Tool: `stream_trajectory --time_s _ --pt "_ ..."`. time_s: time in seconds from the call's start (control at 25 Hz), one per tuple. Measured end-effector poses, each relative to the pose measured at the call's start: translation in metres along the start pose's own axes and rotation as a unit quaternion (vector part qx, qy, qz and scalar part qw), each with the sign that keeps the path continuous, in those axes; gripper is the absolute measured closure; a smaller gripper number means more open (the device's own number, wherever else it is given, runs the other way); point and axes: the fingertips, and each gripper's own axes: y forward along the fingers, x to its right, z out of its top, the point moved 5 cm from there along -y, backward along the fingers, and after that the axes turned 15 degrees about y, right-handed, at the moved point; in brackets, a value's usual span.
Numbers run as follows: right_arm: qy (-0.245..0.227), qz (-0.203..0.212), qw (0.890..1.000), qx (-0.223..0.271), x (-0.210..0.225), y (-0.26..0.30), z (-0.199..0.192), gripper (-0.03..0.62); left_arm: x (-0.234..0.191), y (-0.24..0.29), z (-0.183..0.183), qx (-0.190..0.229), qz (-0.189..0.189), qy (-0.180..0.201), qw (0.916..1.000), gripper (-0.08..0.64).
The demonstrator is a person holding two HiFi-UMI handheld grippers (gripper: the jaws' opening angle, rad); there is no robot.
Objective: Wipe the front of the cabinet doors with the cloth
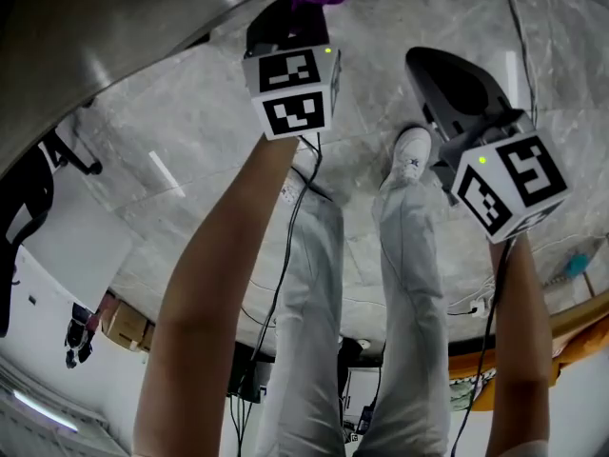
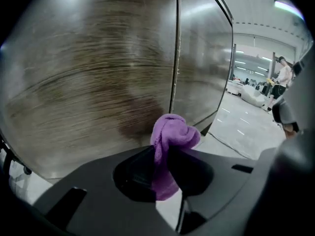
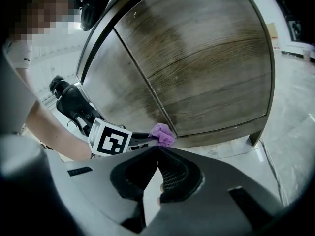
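Note:
A purple cloth (image 2: 170, 139) is bunched between the jaws of my left gripper (image 2: 167, 154), which is shut on it. The cloth's tip is at the lower part of the brown wooden cabinet doors (image 2: 88, 68), close to the seam (image 2: 175, 48) between them; I cannot tell if it touches. In the right gripper view the cloth (image 3: 162, 134) sits at the doors' bottom edge by the seam, beside the left gripper's marker cube (image 3: 109, 139). My right gripper (image 3: 157, 151) hangs back from the cabinet (image 3: 211, 58), shut with nothing in it. From the head view both grippers (image 1: 304, 8) (image 1: 423, 65) point down.
Pale marble floor (image 1: 190, 141) lies below, with the person's legs and white shoes (image 1: 411, 150) on it. A cabinet leg (image 3: 254, 136) and a floor cable (image 3: 275, 176) are at the right. Cardboard boxes (image 1: 124, 324) stand behind. A person (image 2: 284, 75) stands far off.

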Motion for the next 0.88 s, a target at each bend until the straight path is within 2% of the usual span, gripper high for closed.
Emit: stream_trajectory --time_s 0.2,0.4,0.64,0.88 --pt "0.006 -0.008 1.000 0.014 0.013 -0.006 0.010 0.565 0.008 0.022 0.017 0.002 -0.007 0.013 0.9999 0.488" --pt "0.006 -0.014 1.000 0.021 0.008 0.000 0.013 0.565 -0.002 0.024 0.014 -0.004 -0.009 0.013 0.9999 0.488" --pt "-0.005 -0.014 1.000 0.016 -0.011 0.015 0.005 0.565 -0.030 0.014 -0.002 -0.011 -0.017 0.015 0.9997 0.488" --pt "-0.018 -0.004 1.000 0.004 -0.039 0.035 -0.004 0.565 -0.069 -0.008 -0.037 -0.032 0.010 -0.006 0.9994 0.488"
